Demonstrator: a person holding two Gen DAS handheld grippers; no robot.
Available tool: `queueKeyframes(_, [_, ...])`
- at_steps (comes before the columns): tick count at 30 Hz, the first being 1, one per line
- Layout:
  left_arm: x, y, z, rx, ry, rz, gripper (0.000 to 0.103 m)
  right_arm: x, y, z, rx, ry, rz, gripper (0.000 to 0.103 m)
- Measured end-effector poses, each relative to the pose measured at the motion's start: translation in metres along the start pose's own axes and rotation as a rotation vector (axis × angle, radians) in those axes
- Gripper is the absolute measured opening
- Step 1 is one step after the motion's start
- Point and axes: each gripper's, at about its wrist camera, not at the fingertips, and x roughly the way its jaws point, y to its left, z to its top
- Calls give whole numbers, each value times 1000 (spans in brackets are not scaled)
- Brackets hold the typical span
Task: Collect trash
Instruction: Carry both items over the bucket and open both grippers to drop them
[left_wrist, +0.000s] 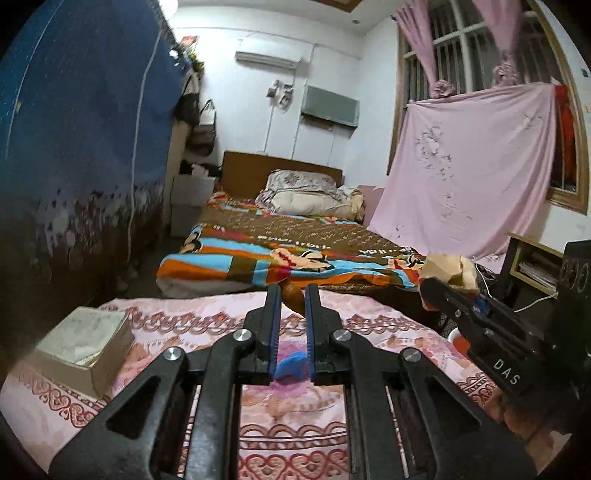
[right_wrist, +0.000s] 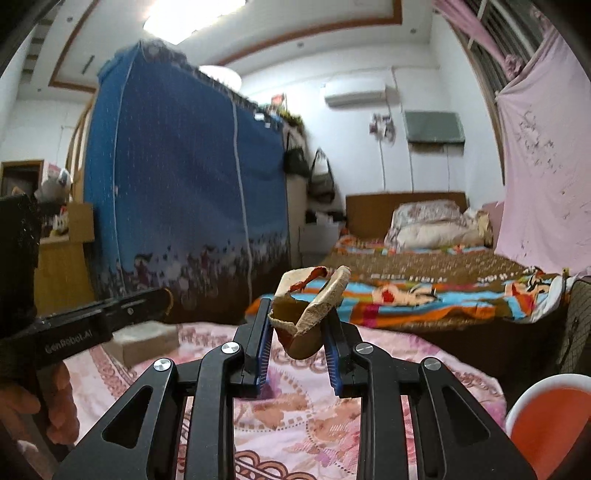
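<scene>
Two grippers hung above the pink patterned tablecloth (left_wrist: 369, 325), and only one of them carried anything. The right gripper (right_wrist: 298, 325) was clamped on a torn, crumpled cardboard scrap (right_wrist: 314, 306) — tan outside, with a red inner lining showing at its ripped top edge — and held it clear above the tablecloth, the scrap wedged between the two blue-padded fingers (right_wrist: 264, 347). From the left wrist view the same scrap (left_wrist: 448, 267) showed at the tip of the right gripper (left_wrist: 439, 291), off the tablecloth's right edge and in front of the bed.

The left gripper (left_wrist: 293, 299) had its jaws drawn close together but not touching; nothing lay between the fingers (left_wrist: 274, 325) themselves. Through the narrow gap a brownish object (left_wrist: 293, 301) showed at the tablecloth's far edge, too hidden to name, and a small blue piece (left_wrist: 291, 365) lay on the tablecloth under the jaws. The right wrist view caught the left gripper (right_wrist: 162, 299) side-on beyond the tablecloth's left edge, with a hand (right_wrist: 55, 410) on its grip.

A beige tissue box (left_wrist: 83, 343) rested on the tablecloth's left part. A red bin with a white rim (right_wrist: 550, 421) stood just beside the tablecloth's right edge, lower down. Beyond the tablecloth lay the bed with a striped cartoon blanket (left_wrist: 280, 254) — and left of that a blue fabric wardrobe (right_wrist: 184, 184).
</scene>
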Motion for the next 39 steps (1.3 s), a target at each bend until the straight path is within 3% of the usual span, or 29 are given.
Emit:
queueKeyframes(7, [-10,-30,6,63,-50,-45,0,-31,-14,9,4,-86,-55,26])
queueKeyframes(23, [-8,-103,14,143,-73,-212,0,-81,-77,15,55,-138,-243,26])
queueKeyframes(39, [27,-181,-2,163,63,-417,0,-109,-158,12,242,-68,-394,30])
